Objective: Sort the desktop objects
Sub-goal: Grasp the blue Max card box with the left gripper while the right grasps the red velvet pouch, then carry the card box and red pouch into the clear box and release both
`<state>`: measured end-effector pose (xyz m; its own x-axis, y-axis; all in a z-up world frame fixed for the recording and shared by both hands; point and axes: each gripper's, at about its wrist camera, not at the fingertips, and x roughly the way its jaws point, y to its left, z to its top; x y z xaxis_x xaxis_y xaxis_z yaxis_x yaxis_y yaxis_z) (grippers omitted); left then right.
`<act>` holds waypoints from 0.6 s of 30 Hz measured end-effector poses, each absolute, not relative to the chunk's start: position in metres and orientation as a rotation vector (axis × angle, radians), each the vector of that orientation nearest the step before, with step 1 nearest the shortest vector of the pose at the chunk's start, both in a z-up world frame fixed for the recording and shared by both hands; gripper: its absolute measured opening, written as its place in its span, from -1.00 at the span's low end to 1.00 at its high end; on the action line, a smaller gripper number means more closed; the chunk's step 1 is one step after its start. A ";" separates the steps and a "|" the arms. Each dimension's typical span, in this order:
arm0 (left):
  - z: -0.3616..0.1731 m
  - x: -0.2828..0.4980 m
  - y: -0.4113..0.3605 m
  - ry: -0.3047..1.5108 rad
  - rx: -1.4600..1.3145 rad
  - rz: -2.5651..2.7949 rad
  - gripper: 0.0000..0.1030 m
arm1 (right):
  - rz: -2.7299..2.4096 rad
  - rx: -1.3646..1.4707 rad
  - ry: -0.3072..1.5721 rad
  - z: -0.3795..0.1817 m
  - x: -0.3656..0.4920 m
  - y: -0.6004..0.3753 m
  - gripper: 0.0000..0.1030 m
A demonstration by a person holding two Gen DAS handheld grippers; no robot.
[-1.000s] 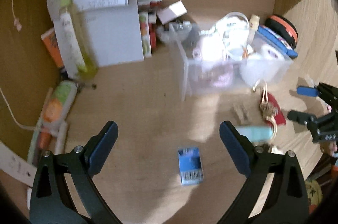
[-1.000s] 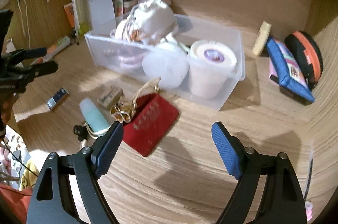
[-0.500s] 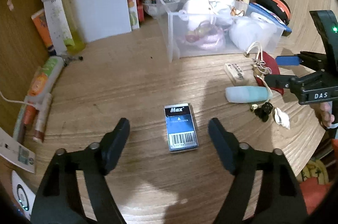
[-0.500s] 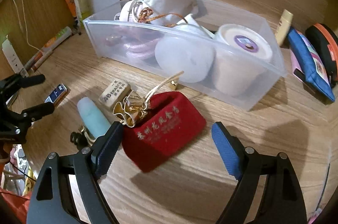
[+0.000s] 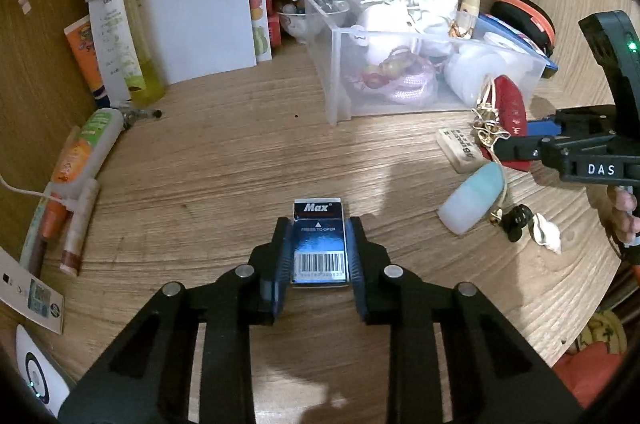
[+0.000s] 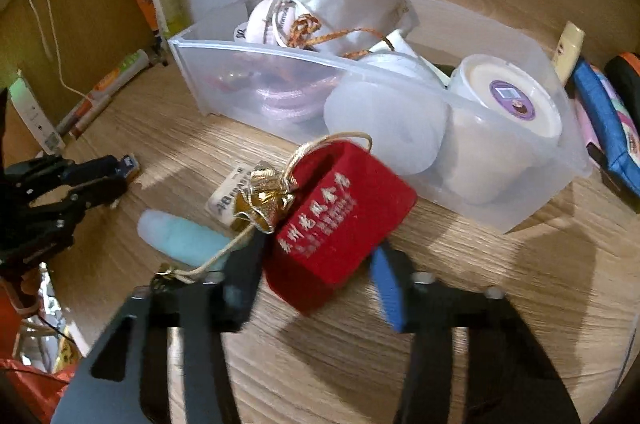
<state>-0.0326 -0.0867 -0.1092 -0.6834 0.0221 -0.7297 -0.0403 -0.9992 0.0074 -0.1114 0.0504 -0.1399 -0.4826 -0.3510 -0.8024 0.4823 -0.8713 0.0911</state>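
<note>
My left gripper (image 5: 319,244) is shut on a small blue "Max" staple box (image 5: 318,244) that lies on the wooden desk. My right gripper (image 6: 318,256) is shut on a red velvet pouch (image 6: 340,220) with a gold drawstring, lifted and tilted off the desk just in front of the clear plastic bin (image 6: 520,128). The pouch also shows in the left wrist view (image 5: 512,112), held by the right gripper (image 5: 516,144). The bin (image 5: 332,64) holds white pouches, a pink cord and a white tub.
A pale blue tube (image 6: 180,236), a wooden stamp (image 5: 460,154), a black charm and a shell (image 5: 546,232) lie near the pouch. Bottles, papers and tubes (image 5: 88,144) line the left wall. Blue and orange cases (image 6: 604,120) lie right of the bin.
My left gripper moved forward over the staple box and closed on it. My right gripper moved forward, closed on the red pouch and raised it.
</note>
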 end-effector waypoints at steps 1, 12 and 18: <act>-0.109 -0.033 -0.087 0.032 -1.235 2.851 -0.48 | -2.340 1.222 0.191 -0.140 -0.112 0.050 -0.56; -0.076 -0.041 -0.087 -0.025 -1.109 2.894 -0.49 | -2.412 1.097 0.144 -0.111 -0.097 0.075 -0.78; -0.049 -0.053 -0.079 -0.015 -1.006 2.910 -0.49 | -2.456 1.030 0.108 -0.087 -0.094 0.092 -0.78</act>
